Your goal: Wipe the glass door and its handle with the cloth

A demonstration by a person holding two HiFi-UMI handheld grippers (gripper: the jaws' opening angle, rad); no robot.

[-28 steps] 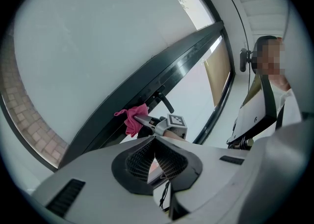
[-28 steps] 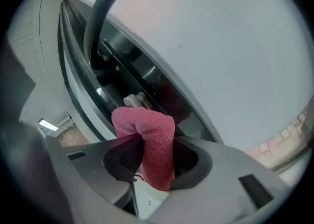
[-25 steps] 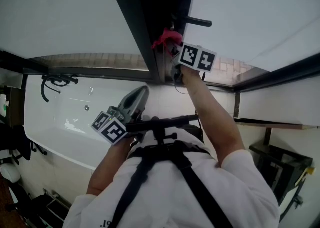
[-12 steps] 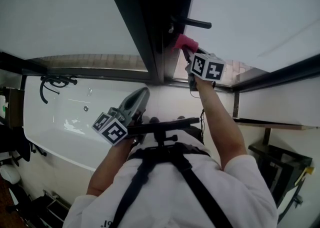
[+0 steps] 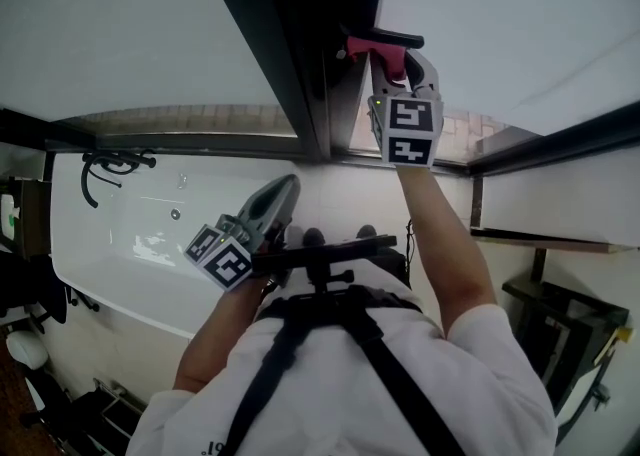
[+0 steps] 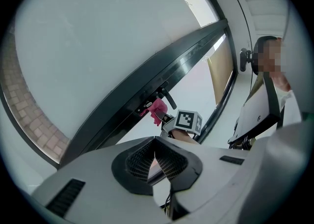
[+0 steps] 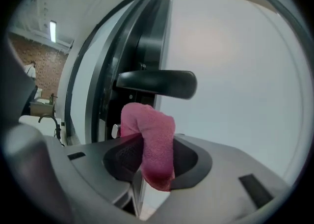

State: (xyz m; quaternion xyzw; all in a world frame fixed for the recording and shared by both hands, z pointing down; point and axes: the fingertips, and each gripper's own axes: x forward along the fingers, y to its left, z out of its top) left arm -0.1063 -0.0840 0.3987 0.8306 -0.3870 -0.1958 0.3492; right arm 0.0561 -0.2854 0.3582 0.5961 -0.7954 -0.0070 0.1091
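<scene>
My right gripper (image 5: 385, 62) is shut on a pink cloth (image 5: 368, 47) and holds it up against the underside of the black door handle (image 5: 396, 40). In the right gripper view the cloth (image 7: 154, 142) bulges out of the jaws just below the handle (image 7: 157, 83), with the frosted glass door (image 7: 235, 70) to the right. The left gripper (image 5: 288, 186) hangs lower, away from the door, shut and empty. From the left gripper view I see the cloth (image 6: 157, 109) at the handle (image 6: 168, 98) on the dark door frame (image 6: 147, 83).
A white bathtub (image 5: 150, 244) lies below left with black tap fittings (image 5: 110, 161) on its rim. A dark metal stand (image 5: 565, 319) is at the lower right. Brick wall shows through the glass low down (image 5: 180, 121).
The right gripper has risen with the cloth from beside the door frame up to the handle and has rolled. The left gripper has stayed where it was.
</scene>
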